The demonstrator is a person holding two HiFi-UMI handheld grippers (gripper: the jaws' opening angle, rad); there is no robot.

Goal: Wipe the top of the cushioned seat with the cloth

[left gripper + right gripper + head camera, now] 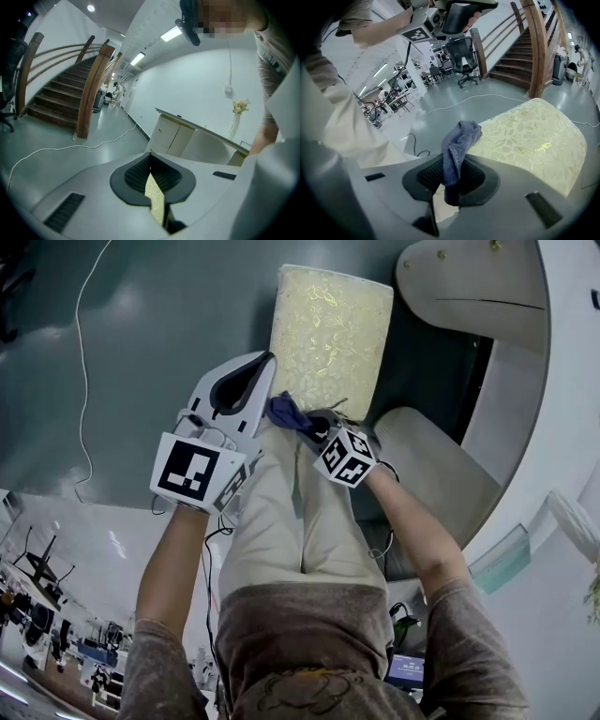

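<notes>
Clamping the blue cloth (pixel 458 140) tight between its jaws, the right gripper (pixel 452 178) hangs at the near edge of the gold-patterned cushioned seat (pixel 529 136). The left gripper (pixel 151 161), jaws pressed together and empty, hovers by the seat's near left corner.

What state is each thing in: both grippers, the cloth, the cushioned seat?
left gripper: shut, empty.
right gripper: shut on the cloth.
cloth: bunched, sticking out past the jaws.
cushioned seat: top bare; contact with the cloth cannot be told.
</notes>
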